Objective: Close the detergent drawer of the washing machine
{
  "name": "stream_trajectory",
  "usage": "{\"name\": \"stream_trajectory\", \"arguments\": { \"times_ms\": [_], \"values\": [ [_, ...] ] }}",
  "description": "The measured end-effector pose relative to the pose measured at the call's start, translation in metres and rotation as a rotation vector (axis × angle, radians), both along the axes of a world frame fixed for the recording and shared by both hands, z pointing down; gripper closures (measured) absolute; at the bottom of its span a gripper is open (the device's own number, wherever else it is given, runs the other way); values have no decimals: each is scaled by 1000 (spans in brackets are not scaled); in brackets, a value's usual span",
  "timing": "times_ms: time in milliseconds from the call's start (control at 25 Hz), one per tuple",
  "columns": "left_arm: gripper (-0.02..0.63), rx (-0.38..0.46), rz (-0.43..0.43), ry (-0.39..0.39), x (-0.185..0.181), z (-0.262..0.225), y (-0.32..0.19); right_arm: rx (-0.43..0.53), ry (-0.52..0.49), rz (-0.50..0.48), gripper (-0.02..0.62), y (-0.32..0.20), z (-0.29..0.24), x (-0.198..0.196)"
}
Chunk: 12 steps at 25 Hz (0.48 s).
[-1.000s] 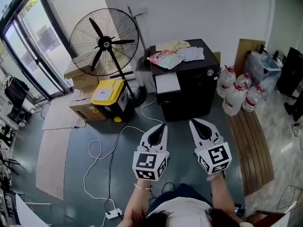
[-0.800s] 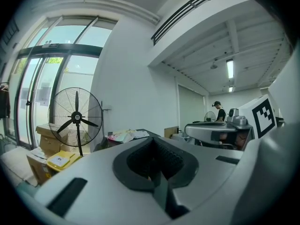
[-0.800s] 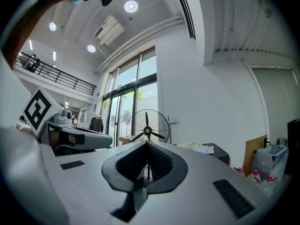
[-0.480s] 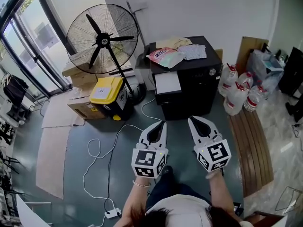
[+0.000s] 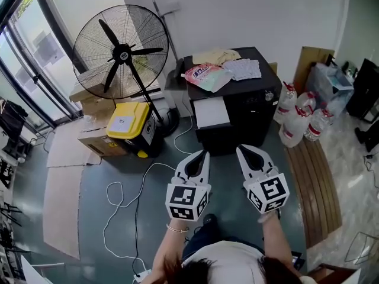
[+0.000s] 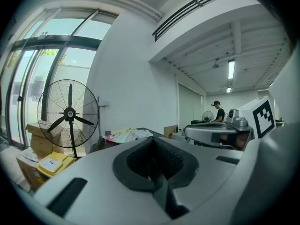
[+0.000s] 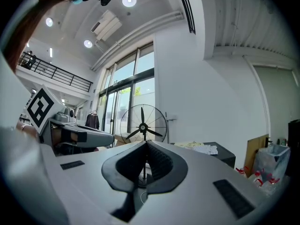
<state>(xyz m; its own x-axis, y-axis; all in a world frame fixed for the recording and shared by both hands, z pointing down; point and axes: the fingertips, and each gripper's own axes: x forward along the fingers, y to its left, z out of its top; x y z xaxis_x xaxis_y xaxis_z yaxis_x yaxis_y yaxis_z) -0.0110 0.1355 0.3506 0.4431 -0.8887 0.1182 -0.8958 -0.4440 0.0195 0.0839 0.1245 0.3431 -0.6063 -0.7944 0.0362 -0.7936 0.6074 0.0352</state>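
Black boxy washing machine (image 5: 251,108), white detergent drawer (image 5: 211,112) sticking out, grey-white left gripper (image 5: 203,155) and right gripper (image 5: 241,151) both closed, empty, apart from it

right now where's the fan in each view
Head view: fan upper left, left of the black machine.
Left gripper view: fan far left, machine to its right.
Right gripper view: fan at centre, machine to its right.
Shared landmark: the machine, always right of the fan.
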Motion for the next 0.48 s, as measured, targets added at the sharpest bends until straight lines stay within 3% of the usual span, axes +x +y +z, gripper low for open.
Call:
{"name": "stream_trajectory", "arguments": {
  "times_ms": [480],
  "values": [
    [589,-48,53,12,-47,23,-78,-27,25,91,571,-77,12,-38]
  ]
}}
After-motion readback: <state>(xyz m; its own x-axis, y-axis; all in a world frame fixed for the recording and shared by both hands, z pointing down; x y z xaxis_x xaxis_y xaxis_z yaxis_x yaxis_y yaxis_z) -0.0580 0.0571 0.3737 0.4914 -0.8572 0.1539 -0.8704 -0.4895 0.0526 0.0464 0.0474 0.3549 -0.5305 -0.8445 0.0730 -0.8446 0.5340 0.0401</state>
